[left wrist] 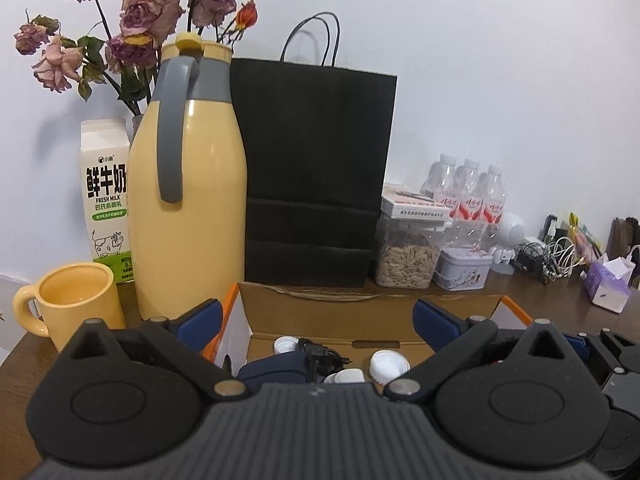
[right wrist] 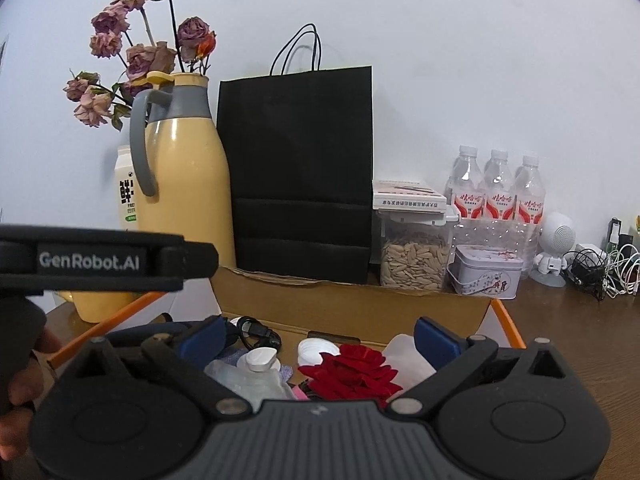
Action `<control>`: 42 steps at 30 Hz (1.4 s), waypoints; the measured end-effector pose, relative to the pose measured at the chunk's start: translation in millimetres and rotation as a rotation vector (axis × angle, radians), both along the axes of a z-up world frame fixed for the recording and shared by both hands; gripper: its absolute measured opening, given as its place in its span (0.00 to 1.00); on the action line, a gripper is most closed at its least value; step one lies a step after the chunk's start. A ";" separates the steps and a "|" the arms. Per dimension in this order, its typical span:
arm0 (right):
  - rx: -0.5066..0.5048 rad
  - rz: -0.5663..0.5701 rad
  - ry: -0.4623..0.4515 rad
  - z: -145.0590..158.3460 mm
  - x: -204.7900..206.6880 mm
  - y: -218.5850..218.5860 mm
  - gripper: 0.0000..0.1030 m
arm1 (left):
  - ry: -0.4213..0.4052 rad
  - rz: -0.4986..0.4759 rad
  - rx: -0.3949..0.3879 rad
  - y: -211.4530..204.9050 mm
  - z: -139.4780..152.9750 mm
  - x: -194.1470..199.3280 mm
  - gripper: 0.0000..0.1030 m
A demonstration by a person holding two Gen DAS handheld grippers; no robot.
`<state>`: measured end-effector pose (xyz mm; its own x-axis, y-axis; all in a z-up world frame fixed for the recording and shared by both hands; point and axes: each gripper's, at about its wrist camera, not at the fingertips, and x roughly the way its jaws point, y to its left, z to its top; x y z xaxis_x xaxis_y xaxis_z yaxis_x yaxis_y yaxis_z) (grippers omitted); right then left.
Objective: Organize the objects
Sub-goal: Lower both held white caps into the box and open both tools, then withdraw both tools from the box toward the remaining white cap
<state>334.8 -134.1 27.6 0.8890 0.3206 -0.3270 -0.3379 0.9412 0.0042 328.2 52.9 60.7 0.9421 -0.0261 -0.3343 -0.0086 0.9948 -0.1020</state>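
Note:
An open cardboard box point(left wrist: 352, 312) with orange edges sits in front of me; it also shows in the right wrist view point(right wrist: 360, 304). It holds white caps point(left wrist: 386, 364), a dark blue item point(left wrist: 276, 368), a black cable point(right wrist: 256, 332), a red fabric rose point(right wrist: 352, 372) and a clear bottle with a white cap point(right wrist: 260, 364). My left gripper point(left wrist: 318, 324) is open and empty above the box's near side. My right gripper point(right wrist: 320, 338) is open and empty over the rose. The left gripper's body point(right wrist: 100, 260) shows at left in the right wrist view.
Along the wall stand a yellow mug point(left wrist: 76, 304), a milk carton point(left wrist: 106, 200), a yellow thermos jug point(left wrist: 188, 208), dried roses point(left wrist: 140, 20), a black paper bag point(left wrist: 312, 176), a seed jar point(left wrist: 408, 256), a tin point(left wrist: 464, 272), water bottles point(right wrist: 498, 188), tissues point(left wrist: 608, 284) and cables point(right wrist: 600, 268).

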 end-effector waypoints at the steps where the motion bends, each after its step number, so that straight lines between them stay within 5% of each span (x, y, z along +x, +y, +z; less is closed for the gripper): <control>1: -0.001 0.001 -0.004 1.1 -2.4 -1.6 1.00 | -0.008 -0.002 -0.002 -0.5 1.5 -3.1 1.00; 17: -0.049 0.008 -0.011 -13.9 -86.2 -49.2 1.00 | -0.039 -0.033 0.009 -3.7 -8.5 -67.3 1.00; 42: -0.043 -0.133 0.118 -41.8 -98.3 -98.7 1.00 | 0.236 -0.025 0.108 -51.6 -76.0 -90.7 1.00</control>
